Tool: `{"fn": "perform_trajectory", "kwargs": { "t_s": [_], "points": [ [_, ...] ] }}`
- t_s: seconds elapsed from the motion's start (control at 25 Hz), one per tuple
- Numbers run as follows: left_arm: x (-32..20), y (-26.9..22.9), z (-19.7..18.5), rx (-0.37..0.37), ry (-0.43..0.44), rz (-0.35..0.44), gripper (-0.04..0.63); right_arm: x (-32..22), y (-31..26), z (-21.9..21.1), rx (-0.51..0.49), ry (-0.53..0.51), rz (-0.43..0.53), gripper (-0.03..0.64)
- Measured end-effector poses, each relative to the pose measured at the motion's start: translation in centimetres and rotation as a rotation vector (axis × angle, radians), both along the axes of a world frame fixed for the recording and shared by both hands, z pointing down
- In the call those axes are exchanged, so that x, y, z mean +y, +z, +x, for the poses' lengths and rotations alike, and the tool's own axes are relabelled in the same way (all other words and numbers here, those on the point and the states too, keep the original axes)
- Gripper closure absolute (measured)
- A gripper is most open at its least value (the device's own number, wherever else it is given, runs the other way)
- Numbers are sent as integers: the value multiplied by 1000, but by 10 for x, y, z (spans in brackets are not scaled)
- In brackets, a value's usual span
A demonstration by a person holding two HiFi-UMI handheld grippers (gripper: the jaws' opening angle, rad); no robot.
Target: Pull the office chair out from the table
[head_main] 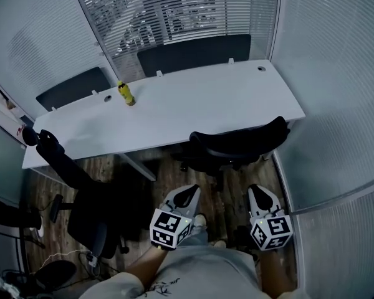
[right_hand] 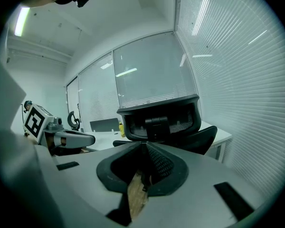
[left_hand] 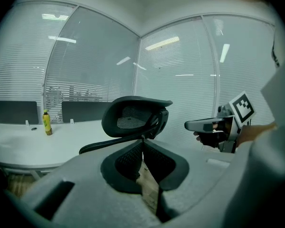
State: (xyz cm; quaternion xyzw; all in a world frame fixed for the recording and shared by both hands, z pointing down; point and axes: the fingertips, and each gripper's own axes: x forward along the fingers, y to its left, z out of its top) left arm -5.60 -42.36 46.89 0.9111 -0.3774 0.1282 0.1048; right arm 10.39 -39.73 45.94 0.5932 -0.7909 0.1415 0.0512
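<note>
Two hand-held grippers hover low in the head view, side by side above a wooden floor (head_main: 227, 198). Both stand short of the one office chair (head_main: 237, 143) they face. The left gripper (head_main: 188, 195) has its jaws pressed together with nothing between them, as its own view shows. The right gripper (head_main: 260, 195) is likewise fully closed and empty. Each carries one cube with square markers, and the person's light shirt (head_main: 206, 273) fills the bottom edge of the frame.

The office chair, black with a mesh back, sits right of centre. It is drawn in at the near edge of the single white table (head_main: 193, 108), with its backrest towards the grippers. In the left gripper view it rises just beyond the closed jaw tips, a little left of them. In the right gripper view it stands directly ahead.

A second black office chair (head_main: 93, 217) stands at lower left of the head view, clear of the tabletop. One yellow bottle (head_main: 126, 94) stands upright on the table, left of its middle. Two round cable holes show in the tabletop, one beside the bottle and one at the far right corner. Two dark divider panels (head_main: 193, 53) line the table's far edge, and slatted blinds (head_main: 174, 11) cover the glass walls around it.
</note>
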Motion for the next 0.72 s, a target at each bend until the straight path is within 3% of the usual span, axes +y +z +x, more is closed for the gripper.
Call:
{"fn": "perform_trajectory", "kwargs": {
  "t_s": [0.24, 0.52, 0.72],
  "points": [
    [-26, 1, -2, 3, 14, 5, 581, -24, -1, 3, 12, 29, 9, 603],
    [-51, 4, -2, 2, 27, -13, 581, -53, -1, 8, 12, 71, 3, 440],
    [-65, 8, -1, -10, 33, -20, 580, -69, 0, 11, 14, 88, 7, 385]
  ]
}}
